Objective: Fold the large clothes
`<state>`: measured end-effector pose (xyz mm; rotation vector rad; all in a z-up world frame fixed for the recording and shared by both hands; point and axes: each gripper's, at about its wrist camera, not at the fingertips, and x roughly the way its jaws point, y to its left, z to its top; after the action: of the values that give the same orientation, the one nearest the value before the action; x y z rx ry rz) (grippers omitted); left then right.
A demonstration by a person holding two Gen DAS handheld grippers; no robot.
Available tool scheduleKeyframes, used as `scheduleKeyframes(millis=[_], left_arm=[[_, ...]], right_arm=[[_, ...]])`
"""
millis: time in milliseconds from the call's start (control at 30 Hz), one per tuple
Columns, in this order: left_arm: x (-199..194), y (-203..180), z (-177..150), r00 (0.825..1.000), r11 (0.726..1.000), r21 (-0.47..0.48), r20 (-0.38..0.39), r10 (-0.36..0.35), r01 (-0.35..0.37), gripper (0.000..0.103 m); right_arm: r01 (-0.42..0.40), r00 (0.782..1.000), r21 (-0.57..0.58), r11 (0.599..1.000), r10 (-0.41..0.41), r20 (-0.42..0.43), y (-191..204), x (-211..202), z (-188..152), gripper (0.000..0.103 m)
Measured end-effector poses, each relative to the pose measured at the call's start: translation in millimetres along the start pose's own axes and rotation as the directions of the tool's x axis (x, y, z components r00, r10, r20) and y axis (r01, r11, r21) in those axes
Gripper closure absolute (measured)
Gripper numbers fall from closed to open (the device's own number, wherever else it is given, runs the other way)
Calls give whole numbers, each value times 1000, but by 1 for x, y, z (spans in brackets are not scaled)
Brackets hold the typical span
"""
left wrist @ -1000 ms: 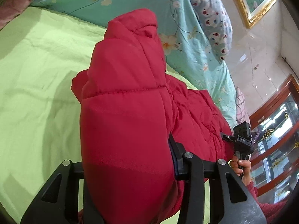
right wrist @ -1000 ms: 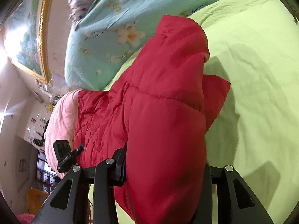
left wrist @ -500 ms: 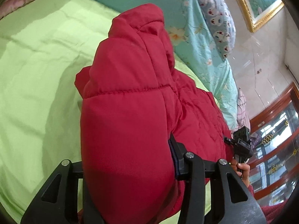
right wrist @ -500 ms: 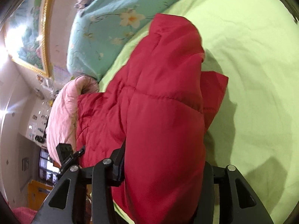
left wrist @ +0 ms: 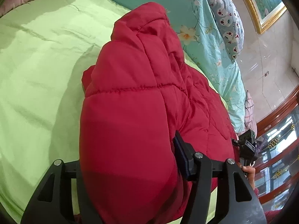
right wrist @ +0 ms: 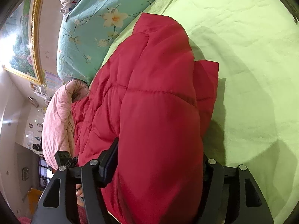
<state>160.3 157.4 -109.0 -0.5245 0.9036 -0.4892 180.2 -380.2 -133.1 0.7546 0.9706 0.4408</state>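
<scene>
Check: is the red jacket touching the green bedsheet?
Touching. The right wrist view shows the red jacket lying on the green bedsheet, its edge flat against the sheet.

The black two-finger left gripper [left wrist: 129, 168] and the black two-finger right gripper [right wrist: 158, 168] both point downward, jaws just widening around padded red fabric.

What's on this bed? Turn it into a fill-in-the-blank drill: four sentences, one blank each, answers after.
1. The quilted jacket is ___ in colour.
2. It lies on a bed sheet that is light ___.
3. The teal bedding beyond the jacket is printed with ___.
4. The picture on the wall has a frame coloured ___.

Missing words: red; green; flowers; gold.
</scene>
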Motion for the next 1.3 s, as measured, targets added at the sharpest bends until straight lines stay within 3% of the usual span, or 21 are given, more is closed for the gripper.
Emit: scheduleKeyframes(millis=[233,367,400,467,567,733,867,933,1133,1233,1300], left_arm=[[-5,-5,-4,998,998,30,-4,58,-58,44],[-13,-1,-6,996,996,5,-23,85,-85,27],[-17,1,-7,995,996,-8,-29,93,-93,18],[-27,2,-9,992,992,-10,-16,129,-129,16],[-50,-3,-13,977,978,19,40,209,-210,16],[-76,-27,-22,942,942,98,137,306,-321,16],[-74,-58,-26,935,922,185,174,309,-339,16],[-67,-75,-28,937,911,234,176,303,-339,16],[-33,-124,-34,947,870,375,155,282,-321,16],[-12,-145,-35,948,836,446,151,282,-320,16],[2,-149,-30,948,831,457,141,286,-318,16]], right_arm=[[88,996,-54,995,-87,24,16,-5,-3,34],[170,985,-94,981,-167,36,29,-8,-3,27],[177,984,-90,980,-174,41,31,-11,-4,27],[191,981,-84,978,-187,54,32,-17,-5,27],[215,975,-92,972,-207,85,37,-28,-9,27],[296,945,-125,947,-271,184,50,-54,-19,27],[393,891,-174,903,-327,315,74,-75,-30,27],[413,879,-221,884,-323,349,88,-76,-37,27],[428,893,-402,810,-311,325,128,-42,-55,27],[439,897,-499,747,-331,294,147,-11,-63,27],[439,899,-562,702,-350,265,156,11,-66,28]])
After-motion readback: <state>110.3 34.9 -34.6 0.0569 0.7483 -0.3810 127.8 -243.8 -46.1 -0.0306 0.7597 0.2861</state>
